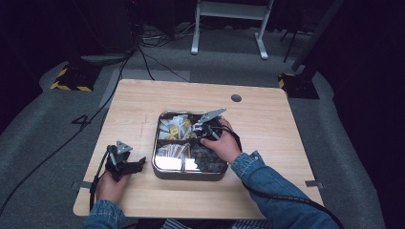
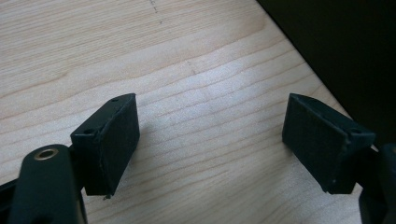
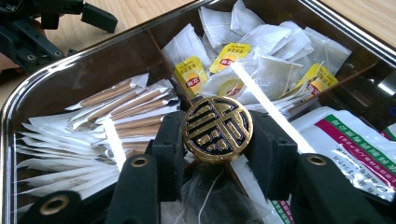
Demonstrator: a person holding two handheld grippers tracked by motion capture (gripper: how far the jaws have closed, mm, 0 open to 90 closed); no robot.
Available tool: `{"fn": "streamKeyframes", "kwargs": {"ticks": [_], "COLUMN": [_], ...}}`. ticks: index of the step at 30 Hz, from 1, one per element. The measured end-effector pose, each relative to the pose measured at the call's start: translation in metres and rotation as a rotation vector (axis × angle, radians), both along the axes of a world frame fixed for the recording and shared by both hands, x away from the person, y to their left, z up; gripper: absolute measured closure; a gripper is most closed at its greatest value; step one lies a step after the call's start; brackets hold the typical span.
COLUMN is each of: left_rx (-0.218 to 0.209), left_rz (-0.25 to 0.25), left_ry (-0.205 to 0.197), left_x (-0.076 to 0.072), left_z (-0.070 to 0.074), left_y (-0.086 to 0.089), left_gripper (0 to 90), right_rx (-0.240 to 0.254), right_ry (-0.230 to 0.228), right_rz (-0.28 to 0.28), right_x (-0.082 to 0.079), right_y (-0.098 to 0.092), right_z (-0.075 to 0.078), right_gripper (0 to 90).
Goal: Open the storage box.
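My right claw (image 3: 217, 154) clamps the round brass-and-black knob (image 3: 217, 129) on the clear glass lid (image 3: 93, 65) of the square metal-rimmed compartment box (image 1: 162, 168), at the table's centre. To lift well I'd keep the pads square on the knob and raise straight up — no tilt, or the lid may slip. My left claw (image 2: 210, 144) rests with jaws apart and nothing between them, at eight o'clock from the box on the light wooden table (image 2: 196, 56). Yellow tea-bag tags (image 3: 190, 74) sit at twelve o'clock from the knob — their print is too small to read.
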State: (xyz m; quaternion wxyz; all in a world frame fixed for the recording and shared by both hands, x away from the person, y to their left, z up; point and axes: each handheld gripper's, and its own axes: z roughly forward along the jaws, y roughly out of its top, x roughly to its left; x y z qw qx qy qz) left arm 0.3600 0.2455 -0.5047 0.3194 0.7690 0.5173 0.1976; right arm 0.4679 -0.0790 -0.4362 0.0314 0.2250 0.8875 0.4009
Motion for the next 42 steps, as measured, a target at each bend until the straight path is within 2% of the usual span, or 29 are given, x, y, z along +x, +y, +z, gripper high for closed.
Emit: {"fn": "streamKeyframes", "kwargs": {"ticks": [5, 12, 18, 22, 31, 33, 36, 42], "left_rx": [0.000, 0.000, 0.000, 0.000, -0.003, -0.003, -0.003, -0.002], "left_rz": [-0.001, 0.000, -0.001, -0.001, -0.004, -0.003, -0.003, -0.003], "left_ry": [0.001, 0.000, 0.000, 0.000, 0.004, 0.003, 0.003, 0.003], "left_x": [0.000, 0.000, 0.000, 0.000, 0.001, 0.001, 0.001, 0.001], "left_z": [0.000, 0.000, 0.000, 0.000, 0.000, 0.000, 0.000, 0.000], "left_y": [0.000, 0.000, 0.000, 0.000, 0.000, 0.000, 0.000, 0.000], "left_gripper": [19.4, 19.4, 19.3, 19.3, 19.2, 19.1, 19.1, 19.1], "right_rx": [0.001, 0.015, 0.041, 0.050, 0.068, 0.068, 0.067, 0.065], "right_ry": [-0.001, -0.026, -0.049, -0.056, -0.075, -0.082, -0.084, -0.098], "right_rz": [-0.017, -0.015, -0.032, -0.043, -0.094, -0.114, -0.123, -0.180], "right_x": [-0.002, -0.004, -0.002, -0.001, 0.003, 0.005, 0.007, 0.015], "right_y": [0.000, -0.002, -0.016, -0.022, -0.054, -0.068, -0.075, -0.104], "right_z": [0.002, 0.015, 0.032, 0.037, 0.049, 0.053, 0.056, 0.067], "right_gripper": [58.9, 58.9, 58.9, 59.0, 59.0, 58.9, 59.0, 58.9]}}
